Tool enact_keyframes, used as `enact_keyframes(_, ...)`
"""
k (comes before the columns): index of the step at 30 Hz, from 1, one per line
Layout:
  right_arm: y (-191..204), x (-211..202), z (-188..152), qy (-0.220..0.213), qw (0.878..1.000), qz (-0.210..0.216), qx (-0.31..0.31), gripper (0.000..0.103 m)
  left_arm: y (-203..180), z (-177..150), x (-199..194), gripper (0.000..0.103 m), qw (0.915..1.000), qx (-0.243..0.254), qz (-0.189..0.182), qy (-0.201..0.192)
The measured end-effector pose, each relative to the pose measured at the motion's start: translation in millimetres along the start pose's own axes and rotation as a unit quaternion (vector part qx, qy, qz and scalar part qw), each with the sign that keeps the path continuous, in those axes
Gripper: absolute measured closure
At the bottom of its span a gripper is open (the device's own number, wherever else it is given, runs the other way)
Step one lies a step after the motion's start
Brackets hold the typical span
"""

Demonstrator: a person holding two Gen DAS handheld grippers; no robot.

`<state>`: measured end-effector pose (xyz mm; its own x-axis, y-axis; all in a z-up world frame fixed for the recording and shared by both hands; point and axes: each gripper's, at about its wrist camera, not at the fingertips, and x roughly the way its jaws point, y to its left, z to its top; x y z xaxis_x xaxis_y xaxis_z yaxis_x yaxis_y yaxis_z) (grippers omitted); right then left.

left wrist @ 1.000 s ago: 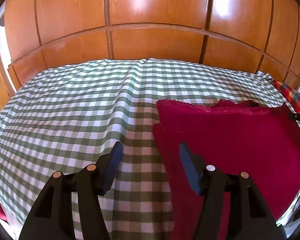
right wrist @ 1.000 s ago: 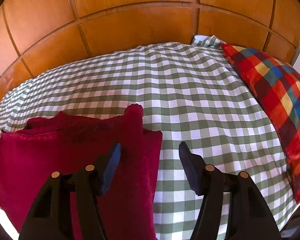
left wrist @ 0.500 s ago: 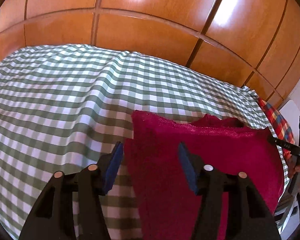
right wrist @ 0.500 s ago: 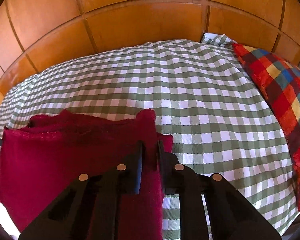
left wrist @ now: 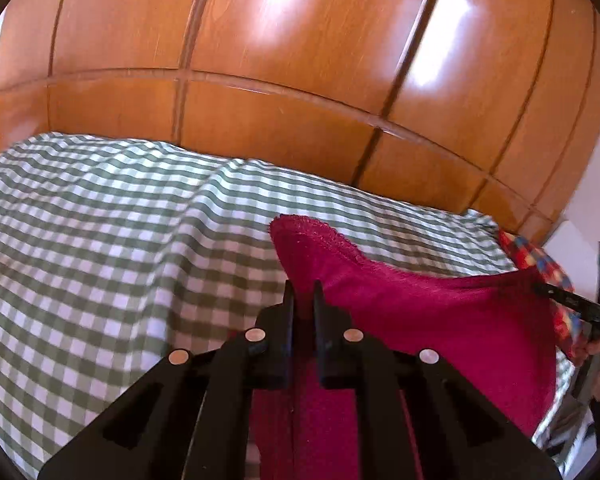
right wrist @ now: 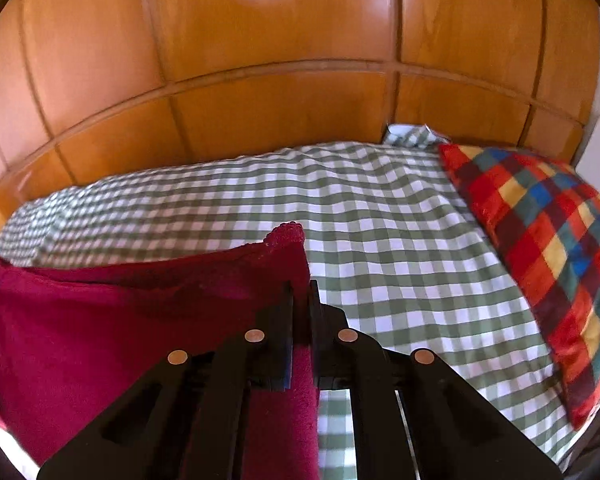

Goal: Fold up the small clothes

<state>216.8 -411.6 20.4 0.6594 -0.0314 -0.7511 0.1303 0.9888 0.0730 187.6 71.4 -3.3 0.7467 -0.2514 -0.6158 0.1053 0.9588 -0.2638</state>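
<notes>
Both grippers, left gripper [left wrist: 302,300] and right gripper [right wrist: 300,292], have clamped their fingers onto the red cloth's [left wrist: 440,320] near corners and lifted them off the bed [left wrist: 100,240], ready to fold.

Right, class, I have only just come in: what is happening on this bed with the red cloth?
A person is folding a dark red cloth on a bed with a green-and-white checked sheet. A handheld gripper is in each hand. The left gripper is shut on one corner of the cloth, and the right gripper is shut on the opposite corner. The gripped edge is raised off the sheet. A multicoloured checked pillow lies to the right, before a wooden panelled wall.
</notes>
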Motion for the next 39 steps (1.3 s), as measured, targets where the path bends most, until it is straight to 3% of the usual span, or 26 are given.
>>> enact_keyframes(6,6,63,-17,0.077,0.997,-0.025,0.008,0.097,6,-7,57,0.096,0.9958,-0.008,0.061,0.067)
enact_keyframes(9,6,65,-20,0.079,0.997,-0.025,0.003,0.094,6,-15,65,0.090,0.9929,-0.004,0.080,0.088)
enact_keyframes(11,9,54,-14,0.067,0.997,-0.036,-0.013,0.083,6,-14,55,0.082,0.9931,-0.006,0.090,0.076)
enact_keyframes(13,18,37,-8,0.034,0.998,-0.041,-0.042,0.051,6,-12,40,0.077,0.9942,-0.005,0.094,0.052)
enact_keyframes(15,34,19,-1,0.006,0.998,-0.008,-0.063,0.046,2,-14,19,0.067,0.9952,-0.005,0.096,0.021)
enact_keyframes(20,90,20,7,0.019,0.989,0.083,-0.120,0.047,-23,-34,-18,0.066,0.9984,0.023,0.051,-0.007)
enact_keyframes(24,139,50,4,0.065,0.978,0.109,-0.168,0.052,-49,-62,-30,0.062,0.9979,0.062,0.017,0.003)
enact_keyframes(26,159,70,-4,0.097,0.970,0.101,-0.197,0.065,-59,-75,-30,0.059,0.9968,0.079,0.009,0.013)
enact_keyframes(28,174,81,-14,0.119,0.963,0.082,-0.227,0.097,-63,-85,-29,0.057,0.9962,0.084,0.007,0.023)
enact_keyframes(29,179,81,-19,0.115,0.960,0.075,-0.245,0.101,-63,-90,-27,0.057,0.9959,0.085,0.009,0.029)
enact_keyframes(33,183,61,-15,0.069,0.965,0.060,-0.247,0.103,-59,-96,-32,0.057,0.9970,0.072,0.011,0.026)
enact_keyframes(37,172,60,2,0.041,0.980,0.054,-0.185,0.103,-44,-90,-20,0.055,0.9973,0.044,0.051,0.030)
enact_keyframes(39,171,76,-2,0.050,0.982,0.028,-0.178,0.103,-33,-92,-6,0.054,0.9957,0.027,0.073,0.049)
